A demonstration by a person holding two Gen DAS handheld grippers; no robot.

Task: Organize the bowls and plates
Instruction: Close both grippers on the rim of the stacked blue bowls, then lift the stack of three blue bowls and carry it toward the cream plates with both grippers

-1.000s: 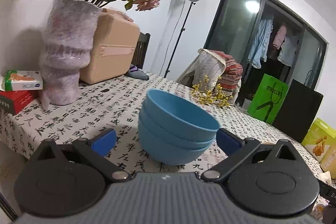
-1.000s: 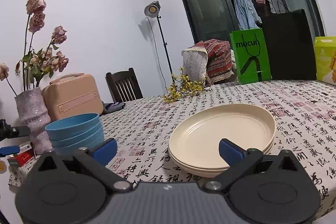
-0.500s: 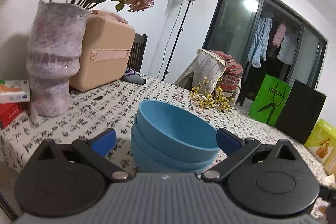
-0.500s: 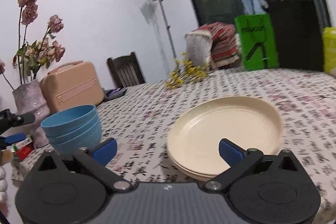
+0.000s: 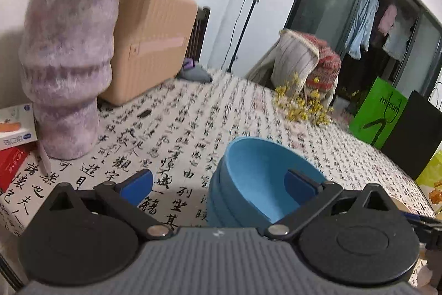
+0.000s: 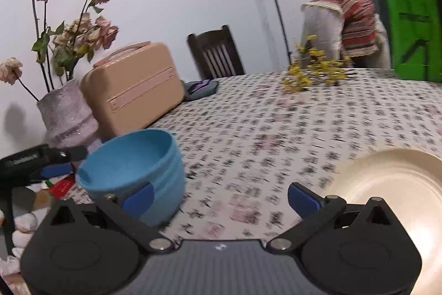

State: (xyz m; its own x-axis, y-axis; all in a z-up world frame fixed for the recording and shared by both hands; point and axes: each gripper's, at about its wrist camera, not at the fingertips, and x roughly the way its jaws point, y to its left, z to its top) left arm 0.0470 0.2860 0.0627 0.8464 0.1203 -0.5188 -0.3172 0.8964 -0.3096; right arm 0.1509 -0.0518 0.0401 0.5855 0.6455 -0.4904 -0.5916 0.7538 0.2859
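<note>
The table (image 5: 193, 112), under its calligraphy-print cloth, fills the middle of both views. On it the stack of blue bowls (image 5: 257, 181) sits lower centre-right in the left wrist view, tilted in frame, straddled by the left gripper (image 5: 218, 183): its right pad lies over the bowl's hollow, its left pad out over the cloth.

In the right wrist view the bowls are lower left and the cream plates (image 6: 386, 184) lower right. The right gripper (image 6: 219, 196) points at the cloth between them.

Both grippers gape wide, holding nothing. The left looks nearer the bowls.
</note>
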